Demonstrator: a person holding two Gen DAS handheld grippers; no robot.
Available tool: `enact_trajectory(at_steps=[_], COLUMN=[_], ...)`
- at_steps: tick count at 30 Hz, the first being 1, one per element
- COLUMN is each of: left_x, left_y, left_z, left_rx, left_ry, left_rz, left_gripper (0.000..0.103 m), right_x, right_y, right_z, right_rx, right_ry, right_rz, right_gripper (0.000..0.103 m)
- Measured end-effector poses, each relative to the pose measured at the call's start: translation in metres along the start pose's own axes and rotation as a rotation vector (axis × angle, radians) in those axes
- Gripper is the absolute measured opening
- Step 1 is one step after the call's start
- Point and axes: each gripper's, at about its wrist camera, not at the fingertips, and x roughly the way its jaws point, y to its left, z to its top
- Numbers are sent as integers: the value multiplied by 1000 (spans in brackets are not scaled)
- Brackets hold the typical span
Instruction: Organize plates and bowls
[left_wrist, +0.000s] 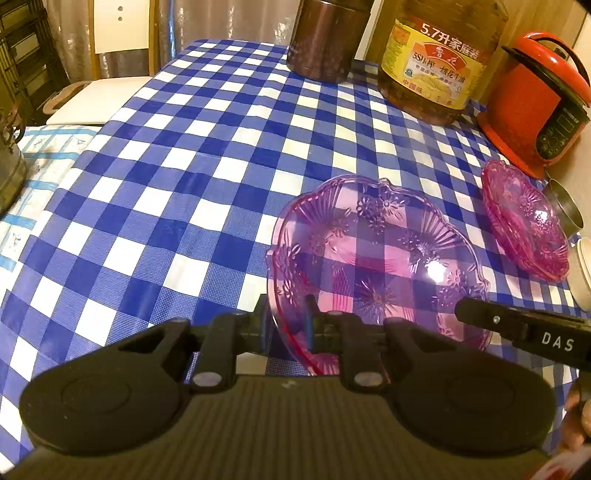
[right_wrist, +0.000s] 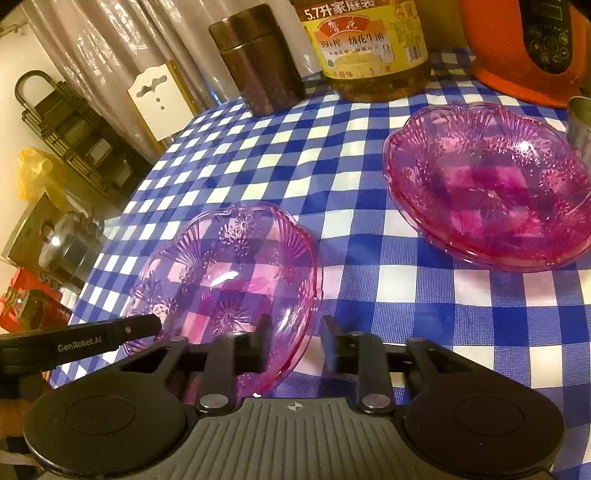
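The left wrist view shows the left gripper (left_wrist: 288, 326) with its fingers clamped on the near rim of a pink transparent bowl (left_wrist: 376, 258). The rim is seen between the two blue pads. The bowl is on the blue-and-white checked worktop (left_wrist: 184, 155) and is tilted a little toward the camera. The right gripper (right_wrist: 293, 339) is seen in the right wrist view with its fingers set across the opposite edge of the same bowl (right_wrist: 229, 273); the rim passes between them, but whether both pads press on it cannot be told. A second stack of pink bowls (right_wrist: 487, 184) is seen to the right, apart from the first one, near a red rice cooker (left_wrist: 535, 103). At the far edge of the worktop a large oil bottle (left_wrist: 436, 62) and a dark canister (left_wrist: 325, 40) are placed beside each other.
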Motion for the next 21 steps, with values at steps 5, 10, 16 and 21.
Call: enact_trajectory(at_steps=[5, 10, 16, 21], left_x=[-4, -9, -19, -36], left_y=[1, -3, -12, -19], left_z=[1, 3, 3, 4], left_rx=[-8, 2, 20, 25], left_ry=[-2, -9, -18, -49], left_rz=[-3, -13, -24, -51], left_gripper=[15, 13, 13, 13], right_x=[-2, -7, -19, -37], right_y=[-3, -5, -7, -9], right_z=[0, 0, 0, -4], right_rx=[13, 21, 30, 42], right_ry=[4, -4, -23, -43], right_rz=[-10, -11, -16, -9], right_gripper=[13, 13, 13, 13])
